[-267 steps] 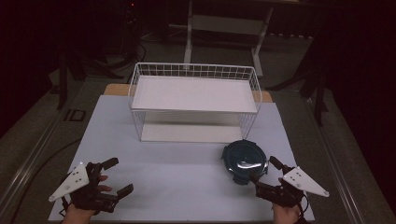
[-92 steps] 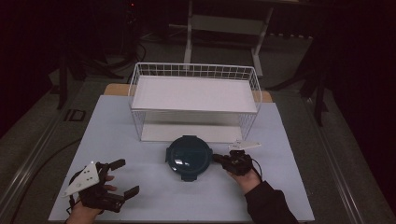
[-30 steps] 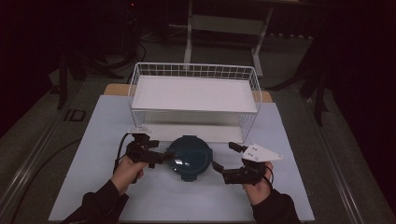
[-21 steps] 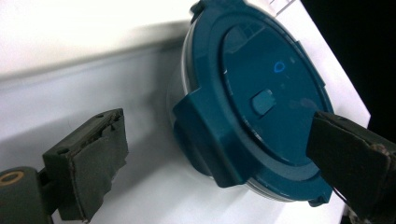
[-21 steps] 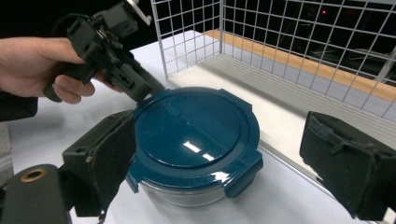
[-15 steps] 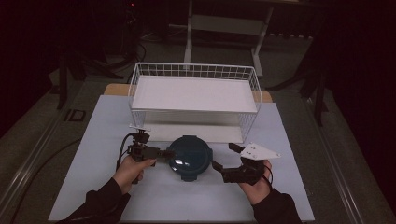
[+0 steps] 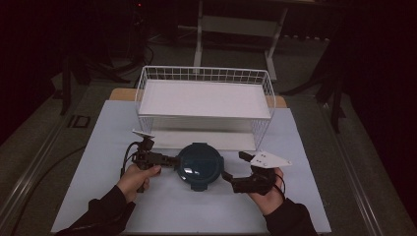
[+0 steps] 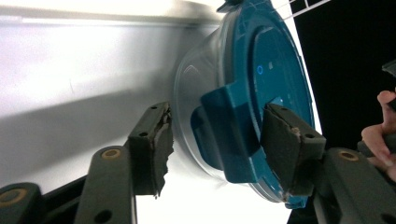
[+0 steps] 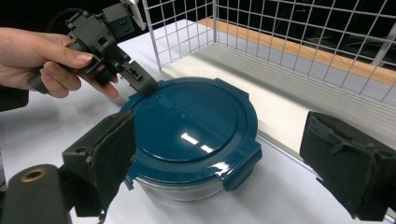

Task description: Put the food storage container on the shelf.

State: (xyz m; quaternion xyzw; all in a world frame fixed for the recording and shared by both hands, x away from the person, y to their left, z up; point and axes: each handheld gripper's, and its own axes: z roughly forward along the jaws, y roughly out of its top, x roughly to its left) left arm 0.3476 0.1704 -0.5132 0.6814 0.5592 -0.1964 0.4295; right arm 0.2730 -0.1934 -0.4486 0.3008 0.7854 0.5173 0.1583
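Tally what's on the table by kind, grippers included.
Grippers: 2, left gripper and right gripper
Lidded containers: 1, the blue-lidded container
Wire baskets: 1, the white basket
Total: 4

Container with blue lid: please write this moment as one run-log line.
left claw: just closing around lid clip, pads not yet pressing | right claw: open, beside container | rack: behind

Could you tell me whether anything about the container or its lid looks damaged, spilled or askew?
Nothing stands out. The round container sits upright on the white table before the wire basket, its blue lid seated level, with no spill visible. The left gripper straddles a lid clip.
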